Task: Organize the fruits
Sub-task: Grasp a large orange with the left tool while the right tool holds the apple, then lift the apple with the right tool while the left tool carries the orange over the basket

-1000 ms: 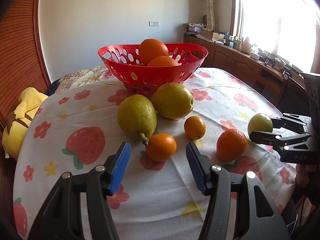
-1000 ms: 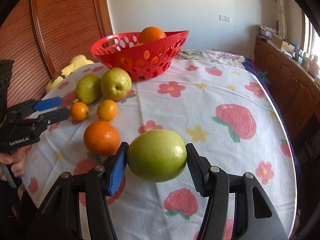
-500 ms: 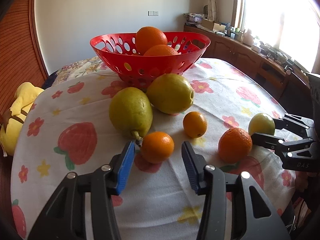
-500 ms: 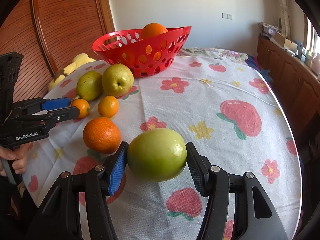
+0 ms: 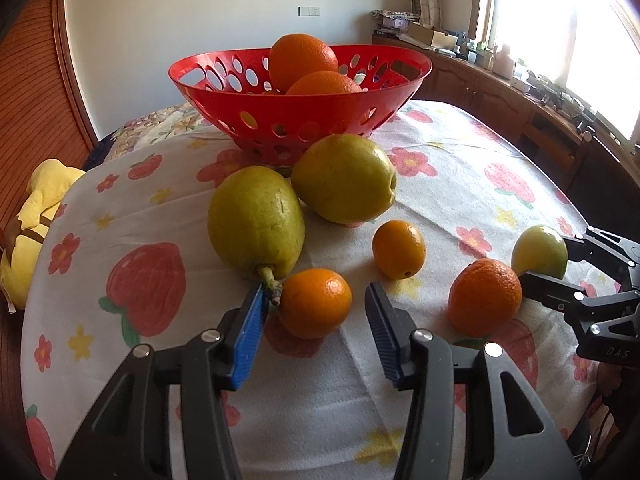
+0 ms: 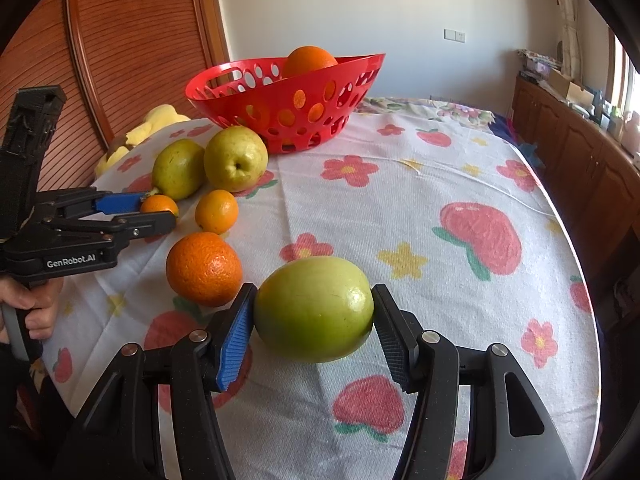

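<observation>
A red perforated basket (image 5: pixel 300 108) holds oranges at the back of the table; it also shows in the right wrist view (image 6: pixel 288 104). My left gripper (image 5: pixel 314 312) is open, its jaws on either side of a small orange (image 5: pixel 316 302) without closing on it. A green pear (image 5: pixel 256 220) and a yellow-green pear (image 5: pixel 346 178) lie behind it. A second small orange (image 5: pixel 398 248) and a large orange (image 5: pixel 484 296) lie to the right. My right gripper (image 6: pixel 314 312) is shut on a green apple (image 6: pixel 314 308), also seen in the left wrist view (image 5: pixel 540 252).
The table carries a white cloth with strawberries and flowers (image 6: pixel 440 184). A yellow plush toy (image 5: pixel 28 216) sits off the left edge. A wooden cabinet (image 6: pixel 580 148) runs along the right wall under the window. A ribbed wooden panel (image 6: pixel 132 40) stands at the left.
My left gripper has moved forward so the small orange now sits between its open jaws. My right gripper keeps hold of the green apple and has shifted slightly toward the basket.
</observation>
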`<action>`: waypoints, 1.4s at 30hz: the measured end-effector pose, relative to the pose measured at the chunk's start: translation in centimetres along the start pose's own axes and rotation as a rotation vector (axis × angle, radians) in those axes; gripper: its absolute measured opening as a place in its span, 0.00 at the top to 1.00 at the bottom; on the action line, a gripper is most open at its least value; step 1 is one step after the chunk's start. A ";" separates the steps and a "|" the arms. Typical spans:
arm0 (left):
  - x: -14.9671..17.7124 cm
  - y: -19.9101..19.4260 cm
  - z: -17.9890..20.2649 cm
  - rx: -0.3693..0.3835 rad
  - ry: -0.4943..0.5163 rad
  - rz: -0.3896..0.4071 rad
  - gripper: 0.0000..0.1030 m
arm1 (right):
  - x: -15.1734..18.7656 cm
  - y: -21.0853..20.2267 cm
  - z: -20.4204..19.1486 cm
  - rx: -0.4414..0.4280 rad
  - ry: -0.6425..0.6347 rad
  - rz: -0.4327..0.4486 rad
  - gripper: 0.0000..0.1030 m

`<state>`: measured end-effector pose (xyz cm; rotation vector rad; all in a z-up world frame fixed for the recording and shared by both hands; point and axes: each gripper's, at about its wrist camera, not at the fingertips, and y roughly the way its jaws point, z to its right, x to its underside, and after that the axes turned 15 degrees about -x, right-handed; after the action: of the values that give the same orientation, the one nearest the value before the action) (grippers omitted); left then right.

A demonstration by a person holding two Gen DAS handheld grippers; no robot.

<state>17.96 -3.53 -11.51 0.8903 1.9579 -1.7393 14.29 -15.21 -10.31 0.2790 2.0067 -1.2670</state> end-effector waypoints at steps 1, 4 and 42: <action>0.1 0.0 0.0 0.001 0.002 0.001 0.54 | 0.0 0.0 0.0 0.000 0.000 0.000 0.43; 0.5 0.0 -0.1 0.012 0.003 0.004 0.63 | 0.0 0.0 0.0 0.000 0.000 0.000 0.43; 0.7 -6.9 -2.2 0.048 -0.075 0.161 0.63 | 0.1 0.4 -0.2 0.003 -0.003 -0.017 0.42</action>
<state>13.04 -1.53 -6.49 0.9569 1.7529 -1.7078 14.36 -14.88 -10.55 0.2620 2.0085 -1.2808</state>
